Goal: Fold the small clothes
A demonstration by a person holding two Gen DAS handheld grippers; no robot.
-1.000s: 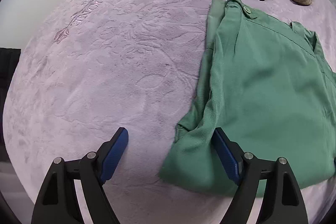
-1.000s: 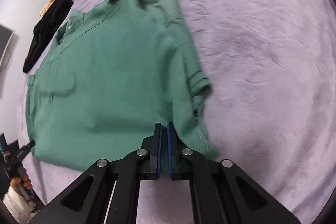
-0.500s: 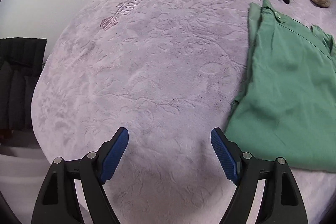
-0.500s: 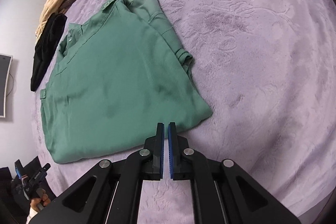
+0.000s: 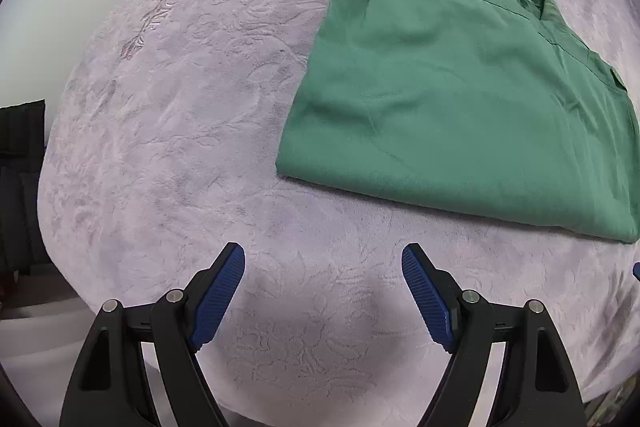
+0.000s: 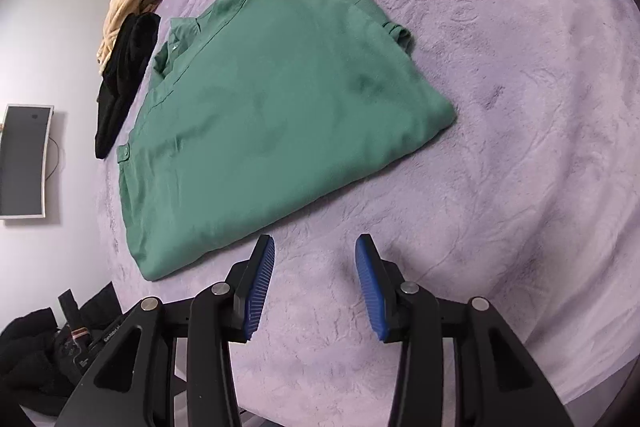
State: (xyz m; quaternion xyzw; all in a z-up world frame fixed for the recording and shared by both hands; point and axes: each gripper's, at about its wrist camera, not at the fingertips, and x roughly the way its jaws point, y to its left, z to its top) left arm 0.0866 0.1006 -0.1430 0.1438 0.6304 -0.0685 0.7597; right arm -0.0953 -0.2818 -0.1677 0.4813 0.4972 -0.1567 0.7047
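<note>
Beyond both empty tongs — folded green shirt, untouched.

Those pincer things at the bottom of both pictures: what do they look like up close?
Both look alike. The left gripper and the right gripper each have two matte black, angular plastic arms with triangular cut-outs and round silver pivot pins. Each arm ends in a slim finger faced with a bright blue ribbed pad. No cables, markings or sleeves show in either view.
</note>
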